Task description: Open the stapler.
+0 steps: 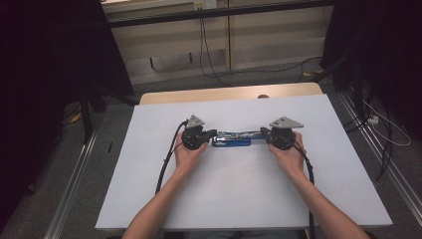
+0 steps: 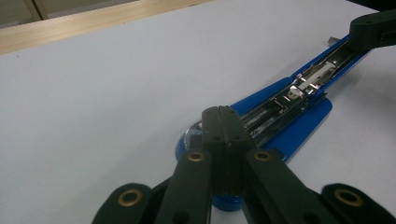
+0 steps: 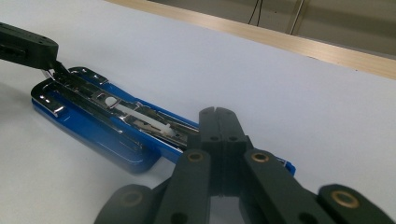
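A blue stapler (image 1: 231,139) lies folded out flat in the middle of the white table (image 1: 224,199), its chrome staple channel facing up. My left gripper (image 1: 211,133) is at its left end. Its jaws are shut, with the tips (image 2: 222,112) resting over the rounded blue end of the stapler (image 2: 299,126). My right gripper (image 1: 263,132) meets the opposite end. It is shut too, and its tips (image 3: 218,113) sit above the narrow blue arm of the stapler (image 3: 98,130). I see nothing pinched between either pair of jaws. The left gripper (image 3: 28,46) touches the chrome end in the right gripper view.
A wooden strip (image 1: 229,93) runs along the table's far edge. Past it, cables (image 1: 206,55) hang over the floor. Dark curtains (image 1: 45,74) flank both sides, and stand legs (image 1: 87,119) rise at the left. White tabletop spreads around the stapler on every side.
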{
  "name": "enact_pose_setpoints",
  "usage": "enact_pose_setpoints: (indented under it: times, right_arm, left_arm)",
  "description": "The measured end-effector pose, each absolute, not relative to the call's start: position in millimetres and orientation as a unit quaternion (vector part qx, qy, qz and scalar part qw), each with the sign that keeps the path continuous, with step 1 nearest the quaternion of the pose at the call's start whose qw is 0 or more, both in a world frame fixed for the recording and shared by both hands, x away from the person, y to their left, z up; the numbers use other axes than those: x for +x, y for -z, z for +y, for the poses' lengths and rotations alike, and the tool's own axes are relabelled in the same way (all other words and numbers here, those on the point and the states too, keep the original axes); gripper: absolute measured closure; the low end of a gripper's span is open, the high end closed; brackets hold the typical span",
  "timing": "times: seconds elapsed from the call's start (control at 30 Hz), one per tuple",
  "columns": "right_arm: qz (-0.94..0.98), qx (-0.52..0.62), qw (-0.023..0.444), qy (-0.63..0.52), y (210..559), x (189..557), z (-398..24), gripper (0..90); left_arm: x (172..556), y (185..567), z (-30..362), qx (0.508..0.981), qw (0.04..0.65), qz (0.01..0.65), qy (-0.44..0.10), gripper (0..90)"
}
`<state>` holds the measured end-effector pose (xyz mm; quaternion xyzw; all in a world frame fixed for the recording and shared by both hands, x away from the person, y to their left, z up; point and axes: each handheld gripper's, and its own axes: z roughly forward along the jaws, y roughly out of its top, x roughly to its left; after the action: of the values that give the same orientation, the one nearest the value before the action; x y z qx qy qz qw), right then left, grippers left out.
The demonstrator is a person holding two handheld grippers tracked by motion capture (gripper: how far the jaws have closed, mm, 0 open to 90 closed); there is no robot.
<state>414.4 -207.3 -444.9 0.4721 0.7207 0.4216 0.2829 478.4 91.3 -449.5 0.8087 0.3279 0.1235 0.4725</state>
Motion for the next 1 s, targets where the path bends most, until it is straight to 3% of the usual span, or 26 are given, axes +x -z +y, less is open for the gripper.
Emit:
enact_pose_setpoints:
  times: [0.83,1.0]
  right_arm:
    - [0.72,0.47,0.281,-0.425,445.1,415.7,-208.9,90.0]
    - [0.714,0.47,0.282,-0.436,444.2,415.0,-212.7,88.4]
  left_arm:
    - [475.5,441.4,89.4,0.807,0.477,0.319,-0.14,90.0]
    - [472.9,436.7,88.9,0.8,0.491,0.318,-0.136,86.0]
